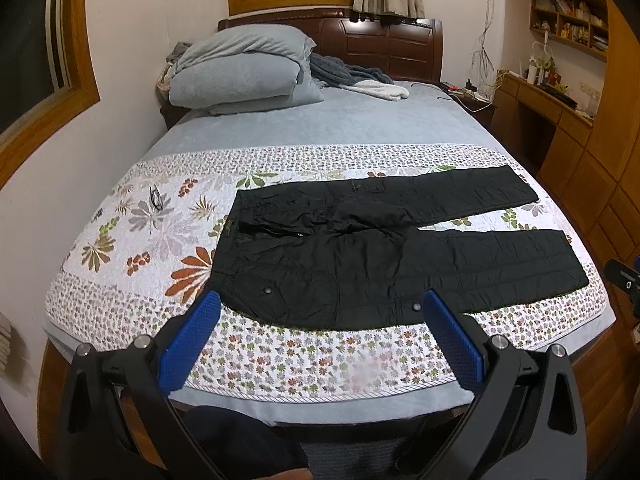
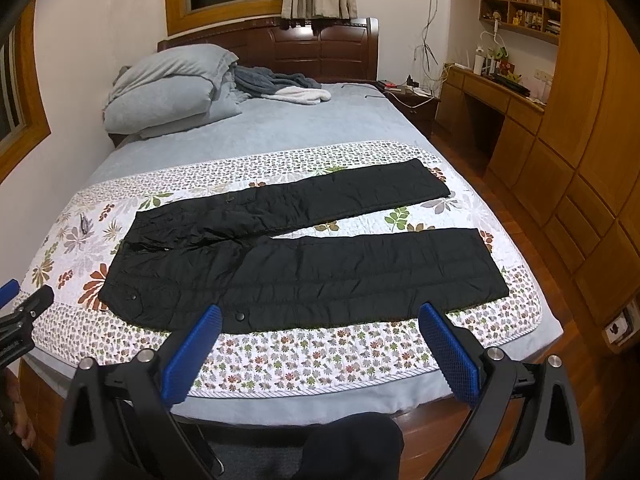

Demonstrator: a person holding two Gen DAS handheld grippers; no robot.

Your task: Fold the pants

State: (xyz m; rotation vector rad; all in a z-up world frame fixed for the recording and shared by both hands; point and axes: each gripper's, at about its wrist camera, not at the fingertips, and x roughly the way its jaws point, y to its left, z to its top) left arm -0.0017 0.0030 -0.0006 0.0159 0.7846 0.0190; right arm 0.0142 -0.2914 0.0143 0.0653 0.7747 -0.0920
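Note:
Black quilted pants (image 1: 372, 248) lie flat on the flowered quilt (image 1: 160, 240), waist to the left, both legs spread apart and pointing right. They also show in the right wrist view (image 2: 304, 264). My left gripper (image 1: 322, 300) is open and empty, held above the near edge of the pants at the waist end. My right gripper (image 2: 320, 312) is open and empty, above the near leg's front edge. The left gripper's tip shows at the left edge of the right wrist view (image 2: 24, 304).
The bed's near edge (image 2: 320, 404) runs just under both grippers. A folded grey duvet (image 1: 240, 68) and loose clothes (image 1: 360, 80) lie at the headboard end. A small dark object (image 1: 155, 200) lies on the quilt left of the waist. Wooden cabinets (image 2: 580, 200) stand right.

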